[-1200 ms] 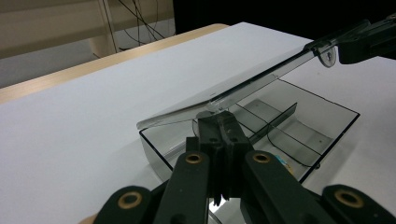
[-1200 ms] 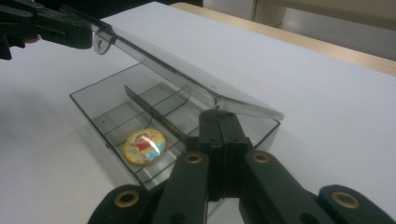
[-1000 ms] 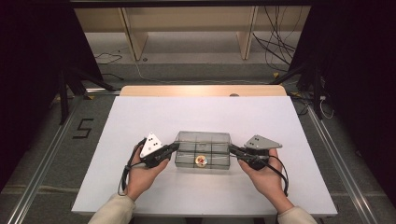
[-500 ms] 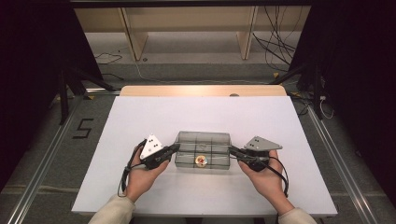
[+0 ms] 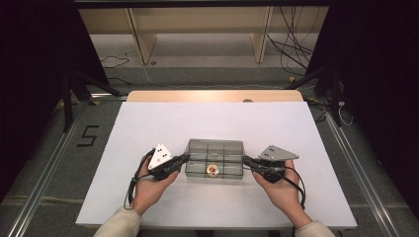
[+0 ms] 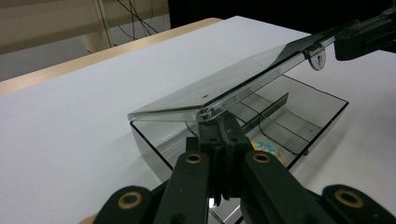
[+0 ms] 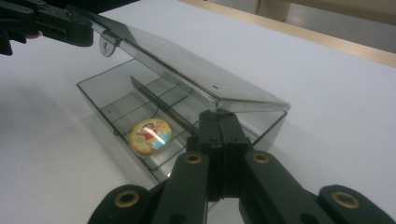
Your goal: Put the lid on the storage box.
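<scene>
Two grippers work on one clear plastic box [image 5: 215, 159] that sits on the white table [image 5: 148, 123], near the person's edge and about in the middle from side to side. In the left gripper view, the left gripper [image 6: 219, 122] has its black jaws squeezed tight together, and their tips pinch the near corner of the box's see-through lid [image 6: 219, 88]. In the right gripper view, the right gripper [image 7: 219, 119] is clenched the same way, with its tips on the other end of the lid [image 7: 187, 60]. Each gripper view also shows the other gripper far off, holding the far end of the lid. So the lid is held at both ends and is lifted, tilted up off the box like a little roof, with its front edge raised and a gap under it. A small round tab hangs from the lid's edge near the far gripper in both gripper views. Inside the box are thin walls that cut it into small rooms. One round yellow badge [image 7: 150, 134] with a cartoon picture lies flat on the bottom of one room near the front. From the high view, the person's hands [image 5: 150, 190] come in from the bottom, one at each side of the box. Past the white top is a strip of light wood [image 5: 212, 96].
</scene>
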